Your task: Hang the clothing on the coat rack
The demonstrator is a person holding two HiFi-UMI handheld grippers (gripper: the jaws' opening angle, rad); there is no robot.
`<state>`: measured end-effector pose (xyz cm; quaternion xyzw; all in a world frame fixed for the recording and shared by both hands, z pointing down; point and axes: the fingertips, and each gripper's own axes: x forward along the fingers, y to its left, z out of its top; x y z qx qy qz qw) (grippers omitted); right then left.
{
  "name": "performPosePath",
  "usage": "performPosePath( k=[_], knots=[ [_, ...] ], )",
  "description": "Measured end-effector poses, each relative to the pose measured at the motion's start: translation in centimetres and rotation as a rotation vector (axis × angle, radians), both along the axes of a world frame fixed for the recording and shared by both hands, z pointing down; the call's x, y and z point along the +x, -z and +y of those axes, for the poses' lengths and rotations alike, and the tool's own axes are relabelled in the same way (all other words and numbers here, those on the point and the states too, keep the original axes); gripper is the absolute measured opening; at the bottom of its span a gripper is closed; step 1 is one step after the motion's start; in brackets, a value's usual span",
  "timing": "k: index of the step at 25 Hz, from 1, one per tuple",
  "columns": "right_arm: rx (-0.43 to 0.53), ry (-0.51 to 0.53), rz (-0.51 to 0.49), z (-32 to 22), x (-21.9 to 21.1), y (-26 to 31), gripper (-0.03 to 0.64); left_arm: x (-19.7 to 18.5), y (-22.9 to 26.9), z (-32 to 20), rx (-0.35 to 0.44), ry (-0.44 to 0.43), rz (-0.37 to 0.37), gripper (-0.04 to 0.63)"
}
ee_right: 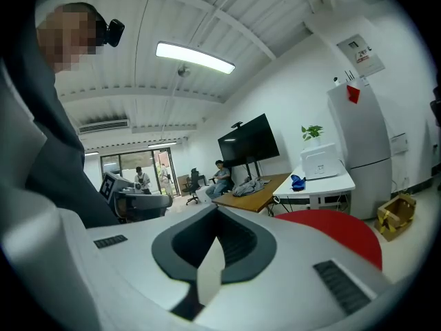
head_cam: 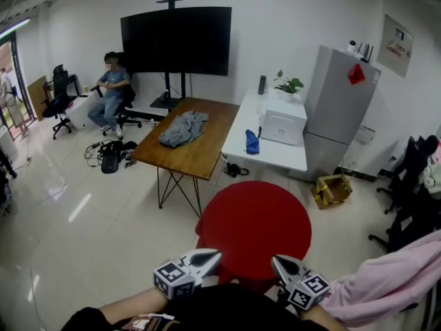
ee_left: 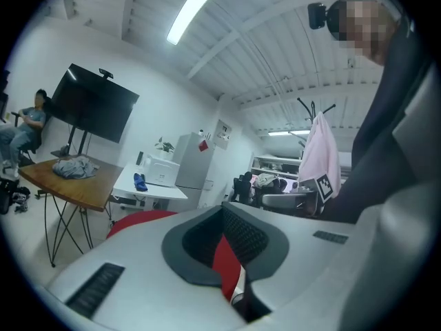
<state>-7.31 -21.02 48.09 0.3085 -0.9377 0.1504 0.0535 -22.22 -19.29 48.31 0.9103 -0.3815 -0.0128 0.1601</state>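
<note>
While the grey garment lies on the desk, left gripper and right gripper hover clenched, empty, level.

A red round top stands close at twelve o'clock and blocks the straight way. Open floor lies from nine to ten o'clock. Farther off, a wooden bench stands at eleven and a white bench at twelve. Pink clothing crowds four o'clock.
</note>
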Motion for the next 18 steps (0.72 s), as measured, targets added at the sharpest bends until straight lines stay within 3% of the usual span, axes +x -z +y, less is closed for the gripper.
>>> performPosePath(
  k=[18],
  knots=[
    [0.017,-0.022,0.013,0.3,1.5,0.1,0.0,2.7,-0.5,0.7,-0.012,-0.074,0.0,0.003]
  ],
)
